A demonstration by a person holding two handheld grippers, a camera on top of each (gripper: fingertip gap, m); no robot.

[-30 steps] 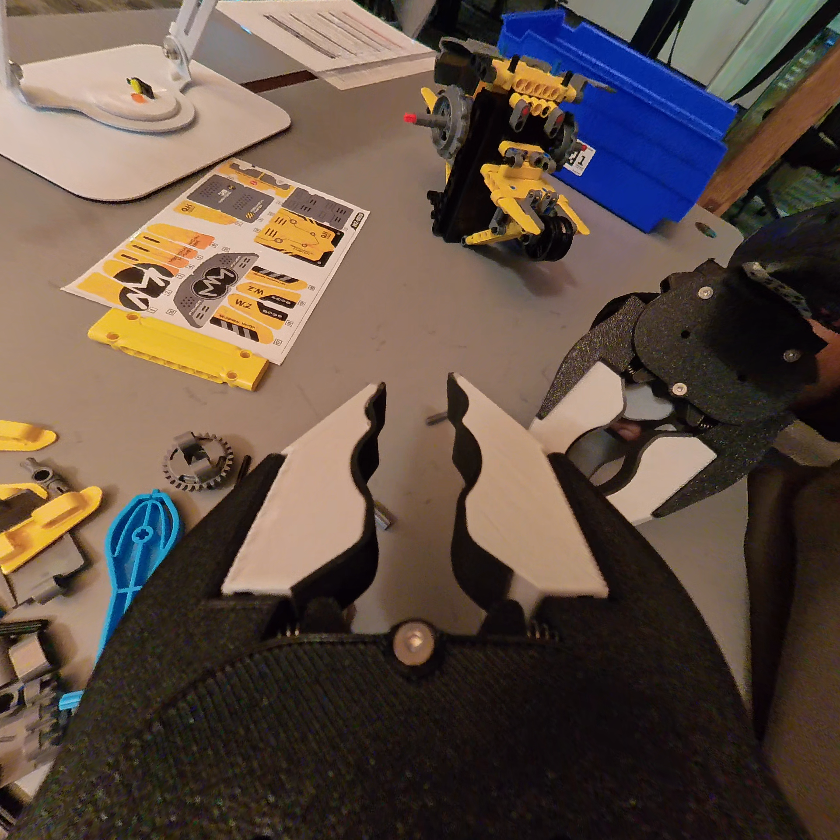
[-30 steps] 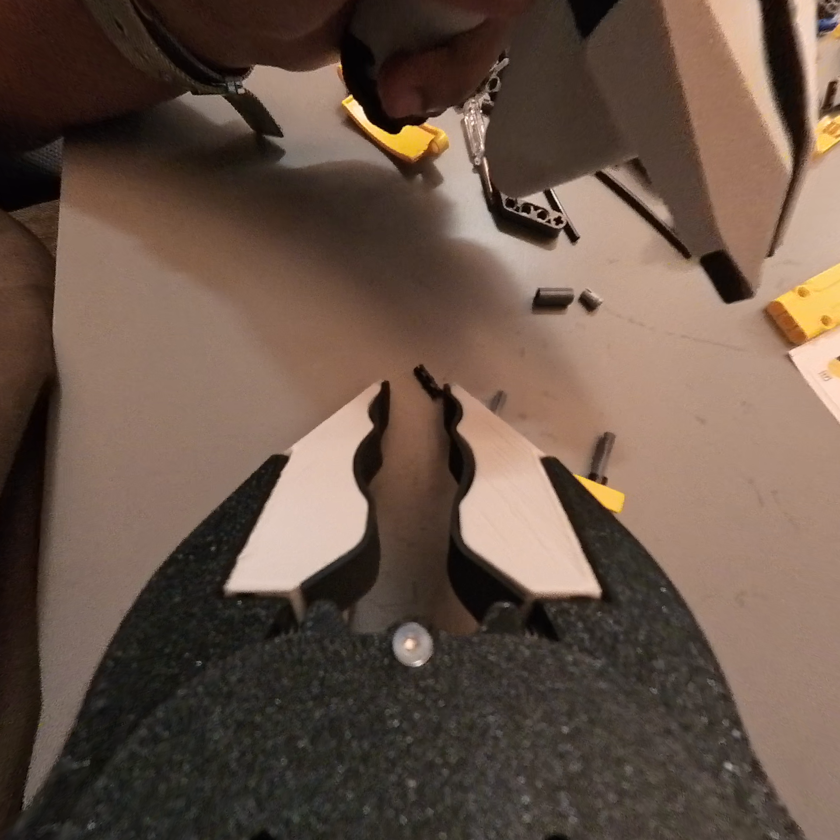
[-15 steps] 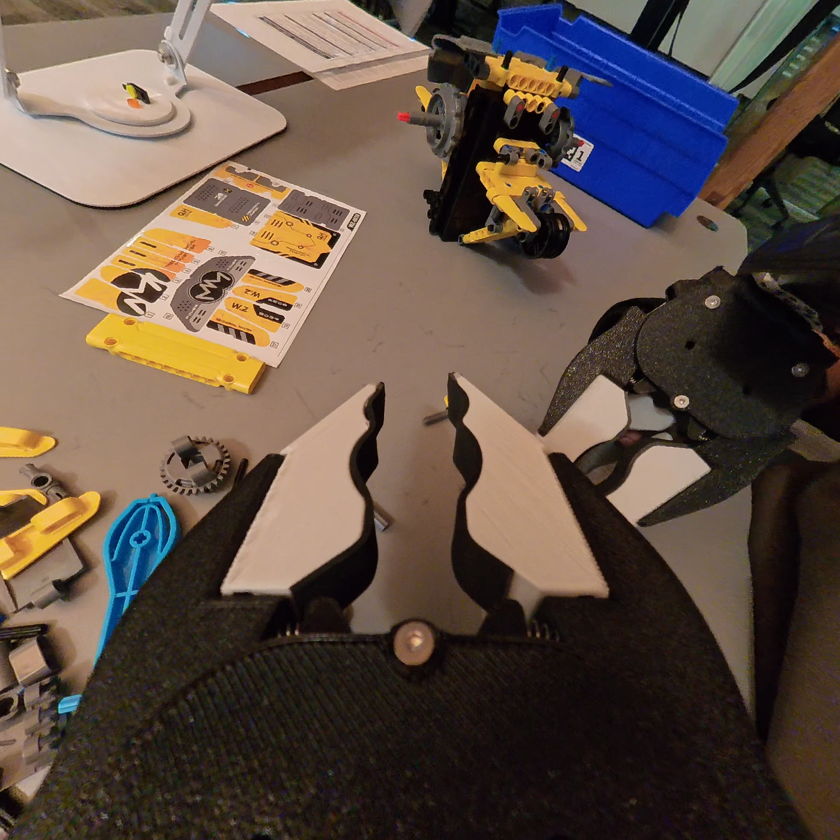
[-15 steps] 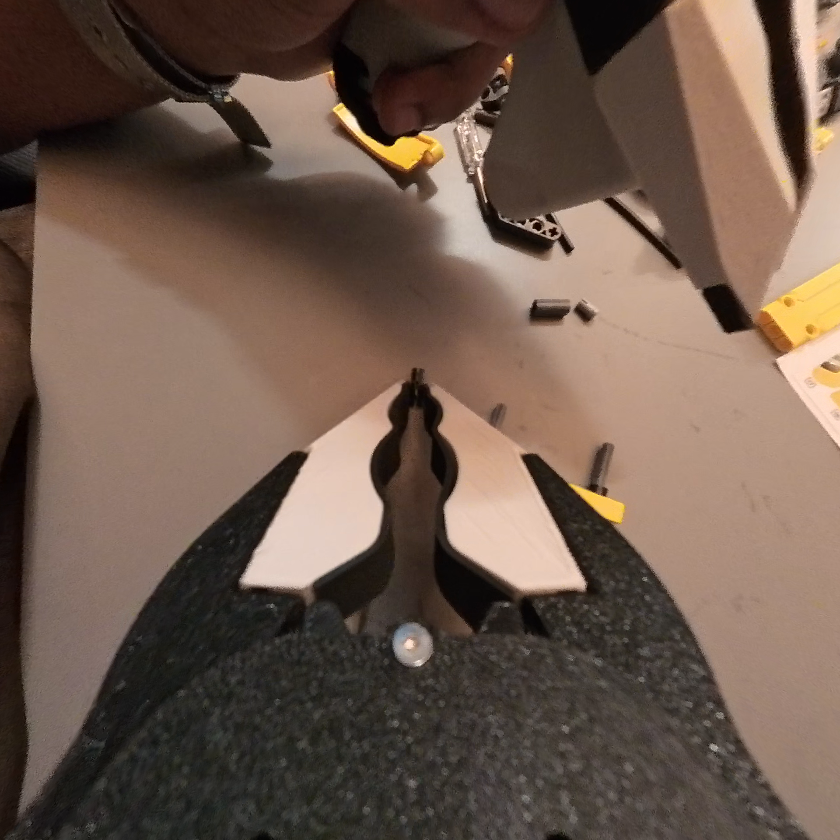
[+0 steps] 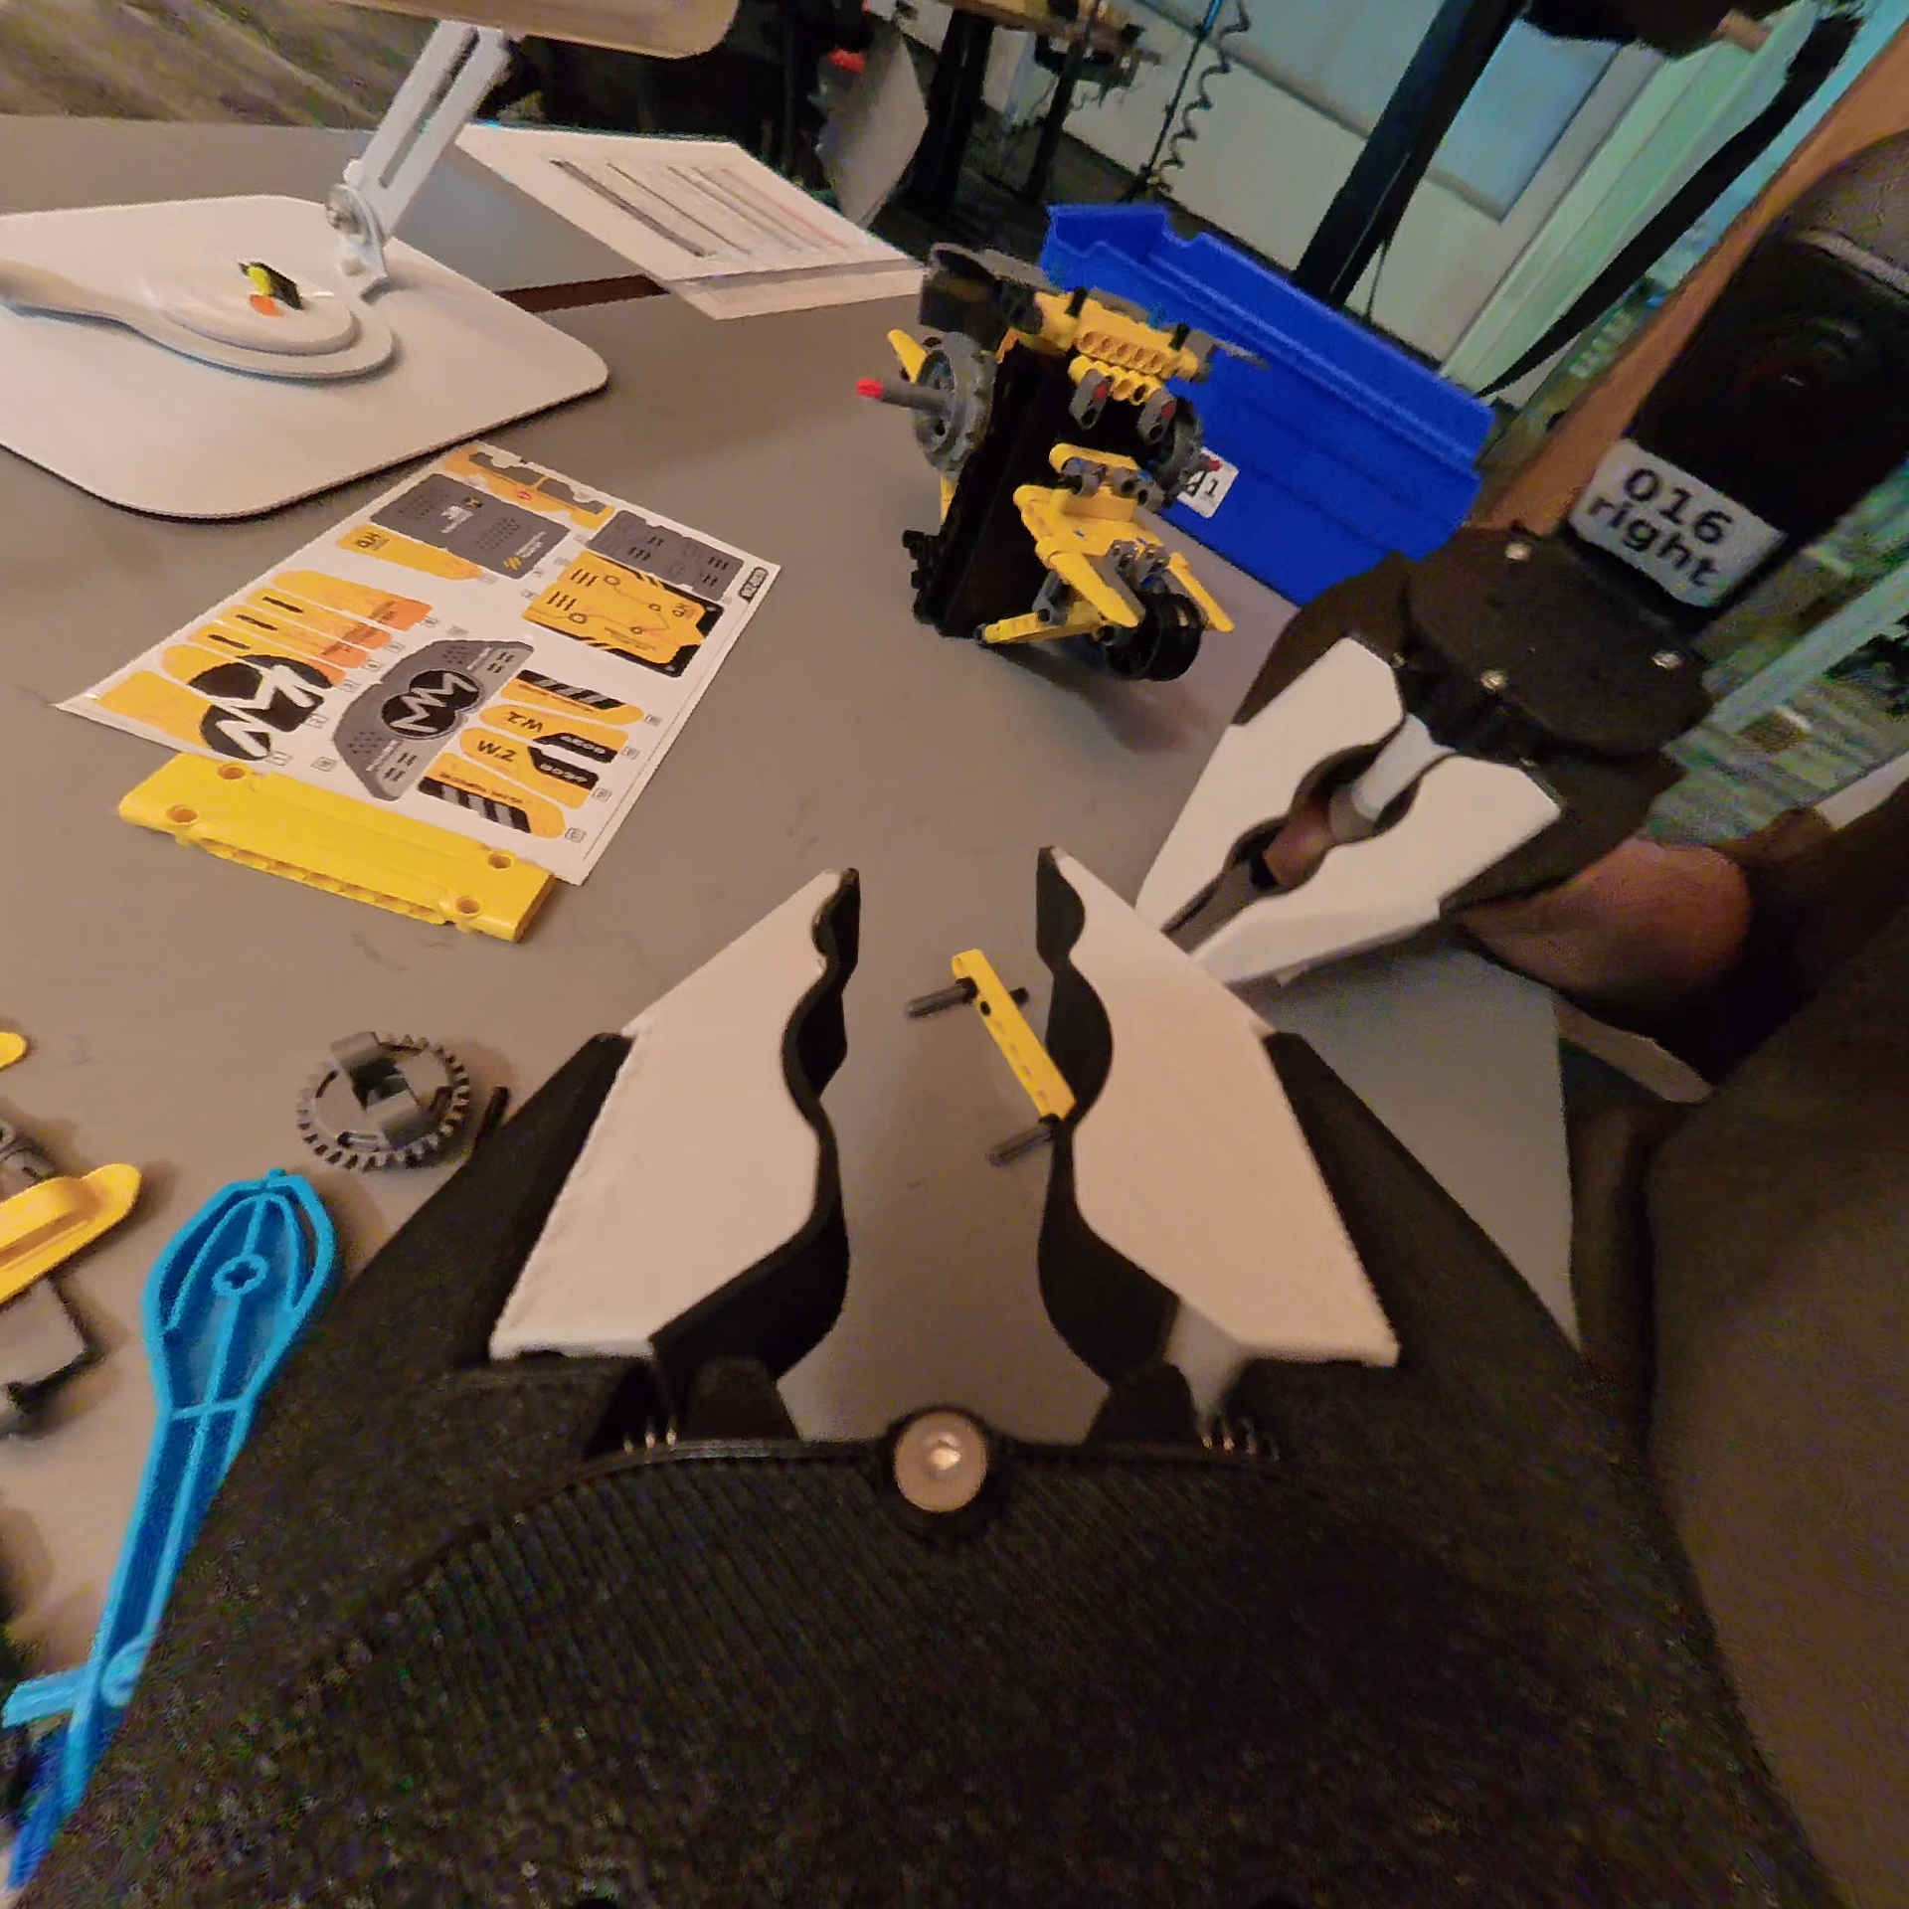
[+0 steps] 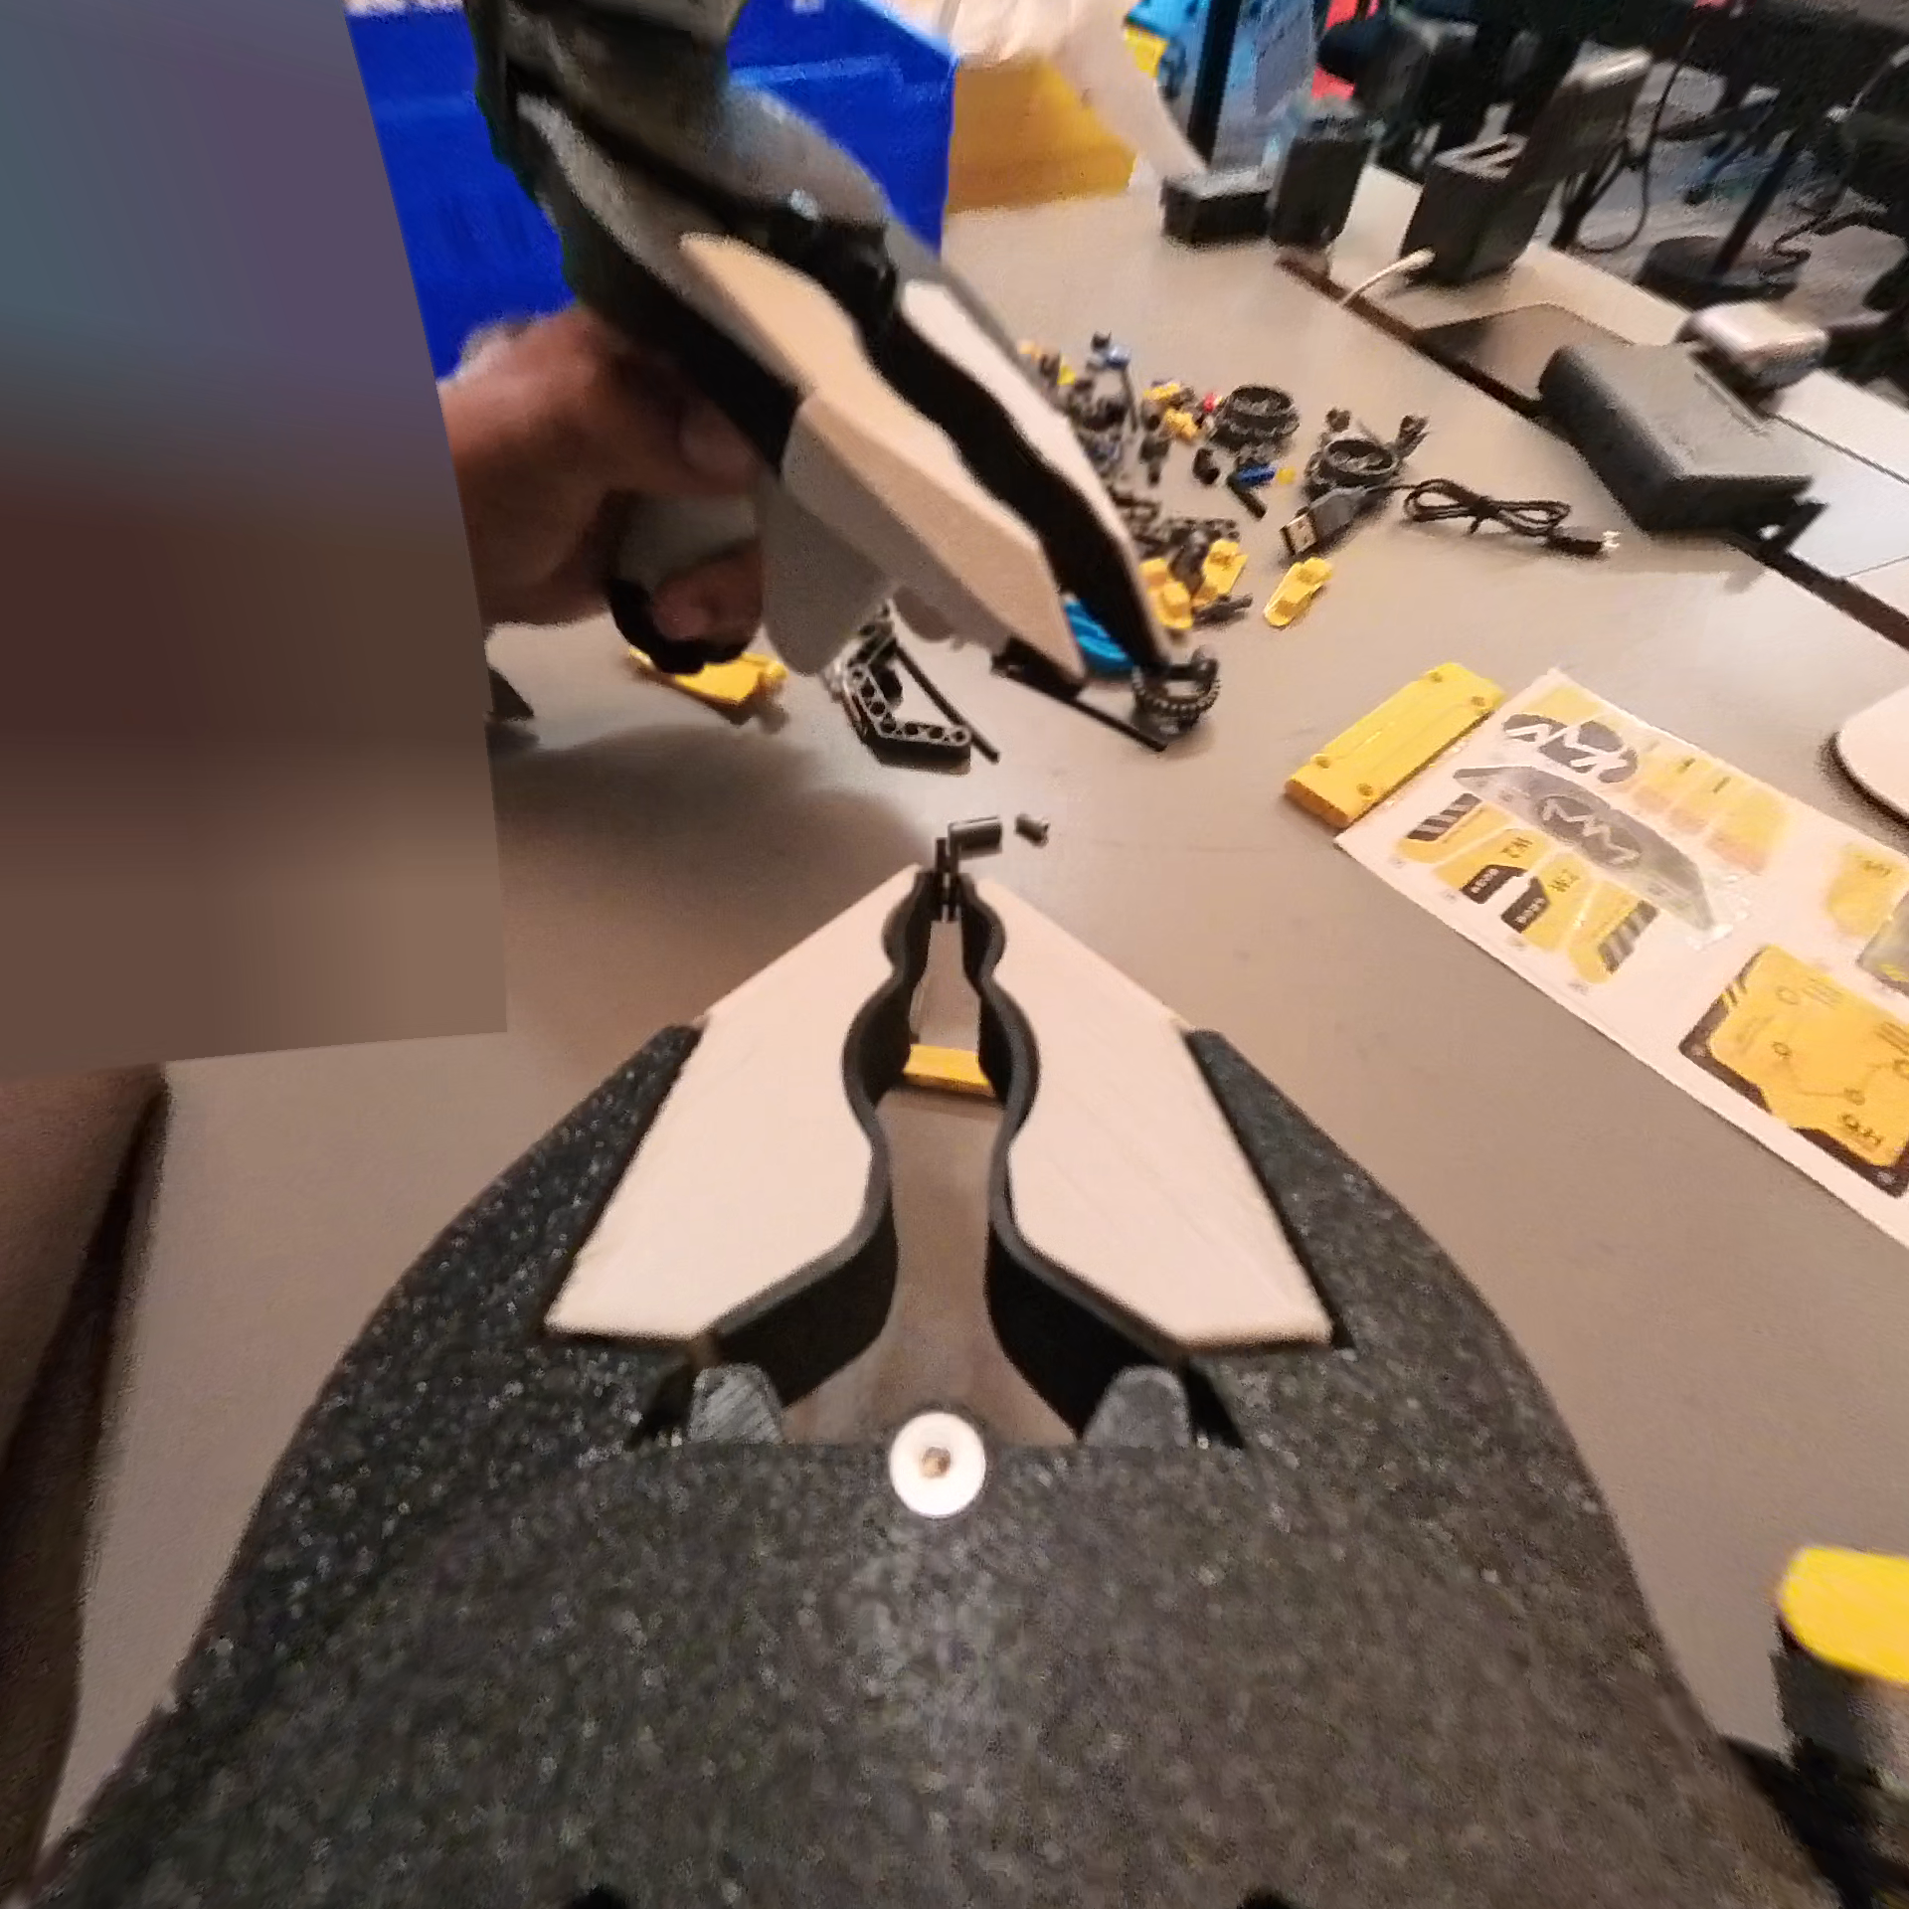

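My left gripper (image 5: pixel 945 890) is open and empty above the grey table (image 5: pixel 826 723). A small yellow beam with two dark pins (image 5: pixel 1010 1038) lies on the table between its fingers. My right gripper (image 6: pixel 942 886) is shut on a small black pin (image 6: pixel 944 870) at its tips and is lifted off the table; it also shows in the left wrist view (image 5: pixel 1209 925), just right of my left gripper. The yellow beam (image 6: pixel 942 1068) shows below, through the gap between the right fingers. My left gripper (image 6: pixel 1126 661) shows in the right wrist view, held in a hand (image 6: pixel 579 486).
A yellow and black brick vehicle (image 5: pixel 1054 496) stands at the back, a blue bin (image 5: pixel 1291 382) behind it. A sticker sheet (image 5: pixel 444 640) overlaps a yellow panel (image 5: pixel 331 852). A grey gear (image 5: pixel 384 1100), blue tool (image 5: pixel 207 1374) and loose parts (image 6: pixel 1188 465) lie left. A white stand base (image 5: pixel 207 341) sits far left. About 5 cm separates my left fingertips from my right.
My right gripper closed on the black pin and rose off the table with it, tilting up. The left gripper lifted a little, and the yellow beam now shows between its fingers.
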